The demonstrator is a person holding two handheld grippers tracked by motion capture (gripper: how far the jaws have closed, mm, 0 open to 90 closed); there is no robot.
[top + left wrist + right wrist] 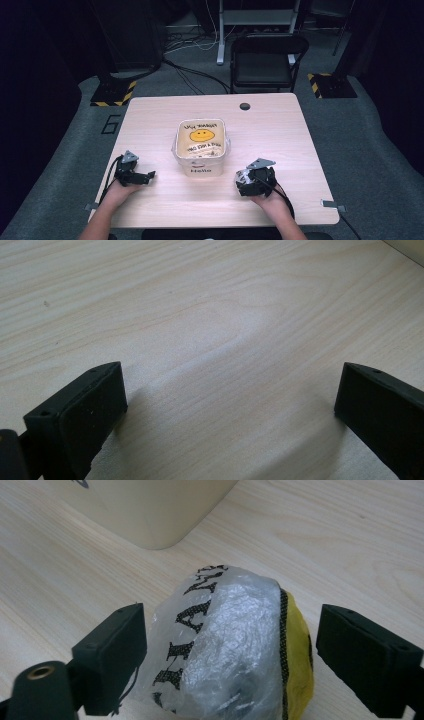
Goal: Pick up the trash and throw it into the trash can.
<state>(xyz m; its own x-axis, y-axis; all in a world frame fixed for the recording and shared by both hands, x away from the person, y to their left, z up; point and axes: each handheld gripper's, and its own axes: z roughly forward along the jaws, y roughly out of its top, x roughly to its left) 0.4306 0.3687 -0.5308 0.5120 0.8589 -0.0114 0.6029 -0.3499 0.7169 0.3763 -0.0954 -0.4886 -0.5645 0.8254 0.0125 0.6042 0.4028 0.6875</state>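
A cream bin (201,167) stands mid-table, lined with a plastic bag (202,135) that bears a yellow smiley face. My right gripper (243,179) rests on the table to the bin's right. In the right gripper view its jaws (232,630) stand on either side of a crumpled clear and yellow plastic bag (225,655) with black lettering. The left pad is at the bag's edge and a small gap shows at the right pad. A corner of the bin (145,510) is just beyond. My left gripper (149,176) lies left of the bin, open (232,385) over bare wood.
A black folding chair (267,60) stands beyond the table's far edge. A dark round grommet (244,106) sits near that edge. Stands with yellow-black striped bases (112,95) and cables lie on the floor behind.
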